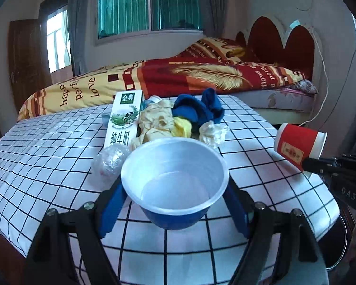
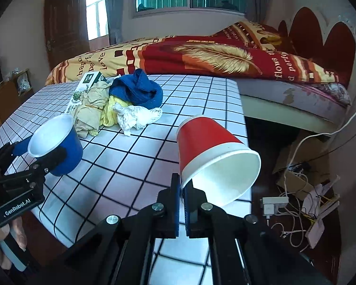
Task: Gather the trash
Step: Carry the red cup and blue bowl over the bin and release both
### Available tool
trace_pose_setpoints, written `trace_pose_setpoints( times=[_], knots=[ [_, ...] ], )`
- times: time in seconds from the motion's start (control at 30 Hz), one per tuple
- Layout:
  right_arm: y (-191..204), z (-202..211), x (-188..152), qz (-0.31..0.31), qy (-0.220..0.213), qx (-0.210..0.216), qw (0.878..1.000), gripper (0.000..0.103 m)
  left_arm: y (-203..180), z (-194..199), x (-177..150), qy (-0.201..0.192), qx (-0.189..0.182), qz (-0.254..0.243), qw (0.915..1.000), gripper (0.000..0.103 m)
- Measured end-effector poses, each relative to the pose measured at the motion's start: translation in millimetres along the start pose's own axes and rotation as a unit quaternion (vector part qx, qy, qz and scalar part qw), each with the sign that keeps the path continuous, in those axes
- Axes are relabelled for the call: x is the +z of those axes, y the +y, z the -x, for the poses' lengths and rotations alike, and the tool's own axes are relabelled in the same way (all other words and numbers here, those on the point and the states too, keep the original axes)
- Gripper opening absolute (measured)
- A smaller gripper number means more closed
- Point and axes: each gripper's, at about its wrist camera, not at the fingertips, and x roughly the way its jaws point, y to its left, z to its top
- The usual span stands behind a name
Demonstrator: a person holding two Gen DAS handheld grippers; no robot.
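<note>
Above the checked tablecloth [image 1: 47, 147], a blue cup [image 1: 175, 185] is clamped upright between the widely spread fingers of the left gripper [image 1: 175, 204], while further right a tilted red paper cup [image 2: 216, 156] is pinched by its rim in the shut right gripper [image 2: 182, 190].

The tablecloth [image 1: 47, 156] is showing a white ground crossed by a black grid. The bowl [image 1: 175, 182] is showing blue outside and white inside, between blue pads [image 1: 111, 204] on black arms. The paper cup [image 2: 208, 147] is showing red with a white rim band and white interior. The milk carton [image 1: 123, 116] is wearing white and green. In the pile, a blue cloth [image 1: 201, 109], yellow cloth [image 1: 182, 129], beige rag [image 1: 154, 118] and white crumpled tissue [image 1: 212, 133] are lying. The quilt [image 1: 201, 76] is displaying red and yellow with a golden feather.
</note>
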Motion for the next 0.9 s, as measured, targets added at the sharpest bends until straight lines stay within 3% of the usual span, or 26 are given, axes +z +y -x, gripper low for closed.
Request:
trace_pose_setpoints(
  times=[0.5, 0.9],
  knots=[
    [-44, 81, -37, -0.041, -0.023, -0.057, 0.997, 0.003, -48, 40, -3, -0.019, -0.043, -0.03, 0.9984, 0.079],
    [-109, 136, -94, -0.094, -0.013, -0.115, 0.989, 0.003, -131, 60, -11, -0.024, -0.124, -0.083, 0.9885, 0.079]
  ],
)
